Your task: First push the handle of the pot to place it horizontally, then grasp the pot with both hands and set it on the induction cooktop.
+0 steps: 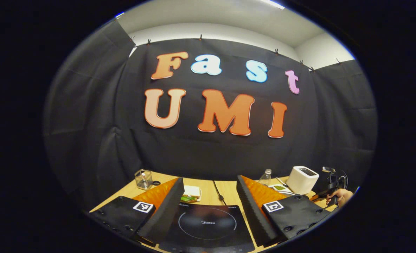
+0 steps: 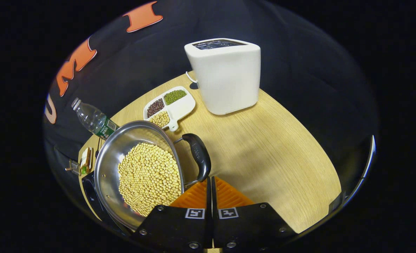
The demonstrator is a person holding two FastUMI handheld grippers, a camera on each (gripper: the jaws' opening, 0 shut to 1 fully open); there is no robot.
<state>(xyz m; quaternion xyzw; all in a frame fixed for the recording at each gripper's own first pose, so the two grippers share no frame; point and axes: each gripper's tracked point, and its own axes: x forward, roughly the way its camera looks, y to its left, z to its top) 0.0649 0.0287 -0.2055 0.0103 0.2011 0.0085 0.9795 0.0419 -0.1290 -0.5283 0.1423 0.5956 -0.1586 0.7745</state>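
Pot (image 2: pixel 141 172), a steel pan heaped with pale soybeans, sits at about eight o'clock in the right gripper view, its far edge near or partly over a dark slab that I take for the induction cooktop, though I cannot tell whether it rests on it; the pot's black handle (image 2: pixel 200 156) arches from eleven o'clock down to the tips of the right gripper (image 2: pixel 210 188), whose orange fingers are pressed together with nothing between them; the closed tips appear to touch the handle's lower end, or stand just beside it; contact is too close to call.

By my judgement the first step is in hand: the handle push; the closed fingers make a blunt pusher, and the next move calls for a steady sideways nudge at the handle's end, gentle enough that the beans stay put and the pot does not slide.

In the left gripper view the left gripper (image 1: pixel 209 196) stands wide apart, holding nothing, with the induction cooktop (image 1: pixel 208 225) lying flat between its fingers at six o'clock; a white toaster (image 1: pixel 302 180) stands at four o'clock, and beside it a hand (image 1: pixel 341 196) grips the other tool; a bottle (image 2: pixel 93 119) and a divided dish (image 2: pixel 171 103) of beans lie at ten and eleven o'clock of the pot.
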